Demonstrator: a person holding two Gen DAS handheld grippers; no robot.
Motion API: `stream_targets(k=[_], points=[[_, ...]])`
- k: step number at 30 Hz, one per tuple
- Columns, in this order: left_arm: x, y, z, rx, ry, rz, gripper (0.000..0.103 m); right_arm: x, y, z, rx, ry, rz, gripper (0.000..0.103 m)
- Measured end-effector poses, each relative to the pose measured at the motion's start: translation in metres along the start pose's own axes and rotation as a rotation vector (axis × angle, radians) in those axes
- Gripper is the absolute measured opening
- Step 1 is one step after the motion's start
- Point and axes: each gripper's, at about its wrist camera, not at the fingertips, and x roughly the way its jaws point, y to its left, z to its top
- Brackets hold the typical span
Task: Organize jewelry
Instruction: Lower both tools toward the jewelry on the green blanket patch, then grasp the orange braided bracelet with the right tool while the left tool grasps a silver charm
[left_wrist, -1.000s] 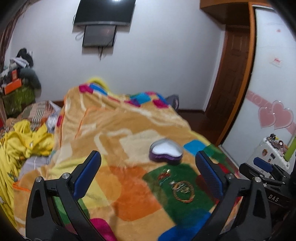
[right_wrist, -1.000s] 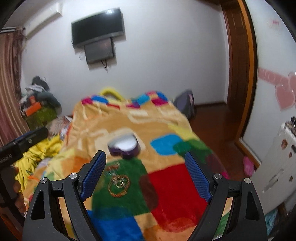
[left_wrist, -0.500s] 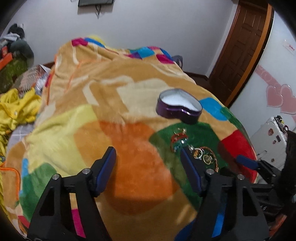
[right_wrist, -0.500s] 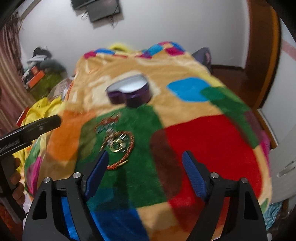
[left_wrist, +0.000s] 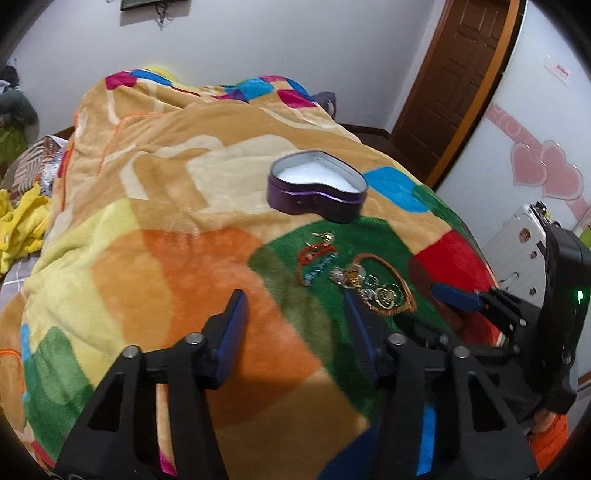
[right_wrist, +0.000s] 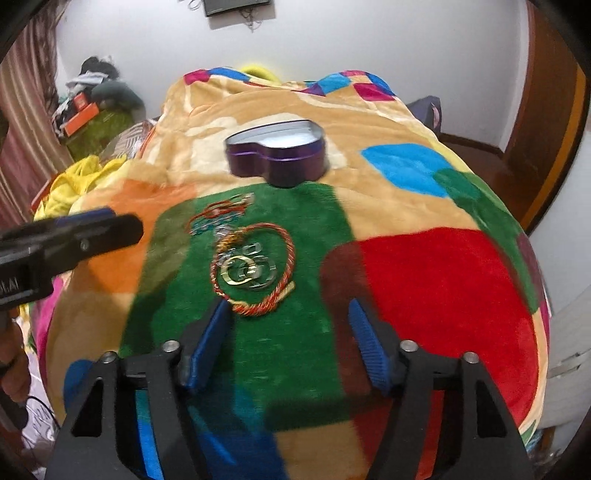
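A purple heart-shaped tin (left_wrist: 317, 187) (right_wrist: 276, 155) with a white lining stands open on the patchwork blanket. Just in front of it, on the green patch, lies a pile of jewelry (left_wrist: 352, 273) (right_wrist: 251, 258): a red-and-gold cord bracelet, gold rings, a red and blue beaded piece. My left gripper (left_wrist: 293, 314) hovers over the orange and green patches left of the pile, its jaws closing with nothing between them. My right gripper (right_wrist: 290, 319) hangs just in front of the pile, jaws closing, also empty. Each gripper shows in the other's view, the right gripper (left_wrist: 458, 297) and the left gripper (right_wrist: 92, 229).
The blanket (left_wrist: 166, 229) covers a bed that falls away at its right edge. Yellow cloth (left_wrist: 22, 225) lies at the left. A wooden door (left_wrist: 454, 85), a white panel with pink hearts (left_wrist: 546, 173) and a white suitcase (left_wrist: 524, 240) stand to the right.
Both grippers came down and tilted toward the blanket, so the tin and jewelry look larger and nearer. Both pairs of jaws have narrowed.
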Motion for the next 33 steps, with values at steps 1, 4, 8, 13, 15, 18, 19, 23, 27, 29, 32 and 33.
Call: stream_targets(k=[1, 4, 8, 13, 15, 18, 19, 23, 27, 29, 32, 33], points=[[0.002, -0.002, 0.0, 0.003, 0.005, -0.008, 0.048, 0.001, -0.001, 0.002, 0.004, -0.002, -0.008, 0.055], [0.009, -0.007, 0.002, 0.018, 0.02, -0.033, 0.045, 0.002, -0.01, 0.005, 0.015, -0.009, -0.028, 0.049], [0.021, -0.01, 0.006, 0.022, 0.052, -0.062, 0.035, 0.001, -0.015, 0.008, 0.028, -0.01, -0.03, 0.045], [0.036, -0.012, 0.009, 0.015, 0.082, -0.094, 0.028, -0.006, -0.017, 0.012, 0.048, -0.026, -0.012, 0.045], [0.041, -0.015, 0.011, 0.024, 0.089, -0.096, 0.025, -0.007, -0.02, 0.013, 0.066, -0.032, 0.002, 0.045], [0.046, -0.02, 0.012, 0.046, 0.094, -0.085, 0.013, -0.005, -0.024, 0.017, 0.094, -0.03, 0.035, 0.043], [0.048, -0.021, 0.012, 0.053, 0.098, -0.079, 0.01, -0.003, -0.024, 0.018, 0.095, -0.031, 0.039, 0.039], [0.053, -0.023, 0.012, 0.067, 0.102, -0.067, 0.01, 0.004, -0.019, 0.02, 0.081, -0.019, 0.074, 0.03], [0.058, -0.018, 0.014, 0.049, 0.111, -0.072, 0.01, 0.013, -0.011, 0.022, 0.051, -0.009, 0.077, 0.028], [0.061, -0.015, 0.016, 0.036, 0.114, -0.079, 0.01, 0.017, -0.008, 0.023, 0.039, -0.008, 0.073, 0.026], [0.063, -0.014, 0.017, 0.027, 0.114, -0.086, 0.01, 0.025, -0.006, 0.026, 0.02, 0.001, 0.066, 0.021], [0.065, -0.014, 0.018, 0.025, 0.115, -0.087, 0.01, 0.026, -0.006, 0.025, 0.014, 0.004, 0.064, 0.019]])
